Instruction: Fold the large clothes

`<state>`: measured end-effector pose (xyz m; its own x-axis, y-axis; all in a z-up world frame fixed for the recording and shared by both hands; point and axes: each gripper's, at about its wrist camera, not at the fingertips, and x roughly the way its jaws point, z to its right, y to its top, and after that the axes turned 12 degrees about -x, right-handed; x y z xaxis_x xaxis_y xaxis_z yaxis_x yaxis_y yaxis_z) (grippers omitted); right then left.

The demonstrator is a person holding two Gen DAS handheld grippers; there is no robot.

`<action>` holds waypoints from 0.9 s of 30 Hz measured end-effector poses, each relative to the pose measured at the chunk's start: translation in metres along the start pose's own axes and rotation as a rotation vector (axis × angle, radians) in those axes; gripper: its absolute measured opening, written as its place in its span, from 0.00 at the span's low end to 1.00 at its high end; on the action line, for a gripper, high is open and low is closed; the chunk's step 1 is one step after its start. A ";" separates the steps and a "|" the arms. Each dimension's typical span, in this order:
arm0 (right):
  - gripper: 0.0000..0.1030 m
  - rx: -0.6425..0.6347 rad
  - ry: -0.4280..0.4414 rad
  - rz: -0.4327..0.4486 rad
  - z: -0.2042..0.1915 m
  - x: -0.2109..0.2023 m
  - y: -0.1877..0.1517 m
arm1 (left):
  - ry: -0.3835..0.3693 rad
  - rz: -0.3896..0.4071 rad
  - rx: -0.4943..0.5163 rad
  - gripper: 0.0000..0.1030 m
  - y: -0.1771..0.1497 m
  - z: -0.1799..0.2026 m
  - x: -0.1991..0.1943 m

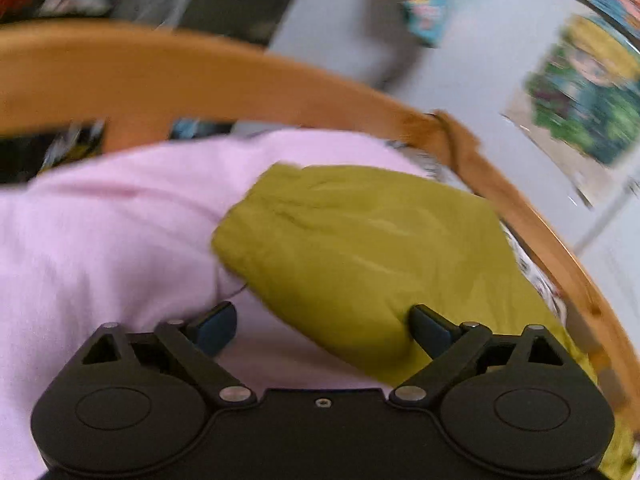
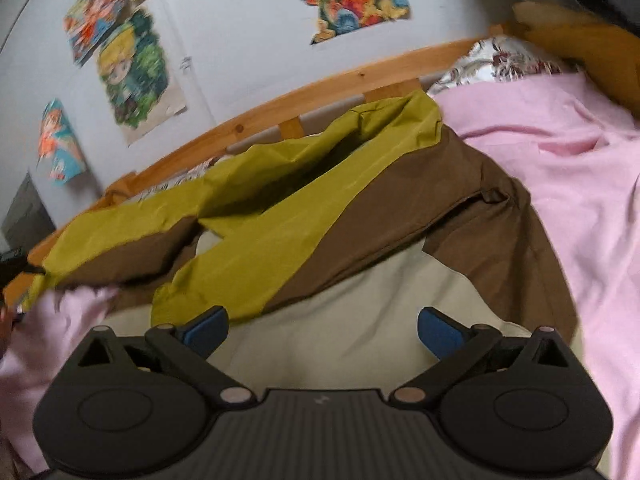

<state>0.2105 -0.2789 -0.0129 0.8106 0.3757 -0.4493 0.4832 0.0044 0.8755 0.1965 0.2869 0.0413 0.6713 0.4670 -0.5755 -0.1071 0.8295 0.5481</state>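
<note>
With both the left gripper (image 1: 322, 326) and right gripper (image 2: 322, 330) released and empty, the jacket (image 2: 304, 216) sprawls mid-frame on the pink sheet (image 2: 580, 184); best smooth it flat before pinching its edges.

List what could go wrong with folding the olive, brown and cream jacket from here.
1. The olive, brown and cream jacket lies rumpled, so creases may get folded in.
2. Its olive edge sits against the wooden bed rail and might snag.
3. An open right gripper may pinch the pink sheet too.
</note>
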 end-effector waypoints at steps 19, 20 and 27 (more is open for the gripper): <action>1.00 0.017 0.010 0.052 0.003 -0.011 0.000 | -0.354 0.523 0.561 0.00 -0.076 0.108 -0.104; 1.00 0.023 0.008 0.052 0.004 -0.011 0.000 | -0.425 0.541 0.616 0.00 -0.087 0.117 -0.114; 1.00 0.049 -0.043 0.077 0.019 -0.017 0.001 | -0.911 0.429 0.997 0.00 -0.178 0.155 -0.167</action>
<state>0.2037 -0.3026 -0.0077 0.8590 0.3326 -0.3892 0.4336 -0.0686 0.8985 0.2175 0.0139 0.1336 0.9915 -0.0519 0.1194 -0.1226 -0.0631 0.9904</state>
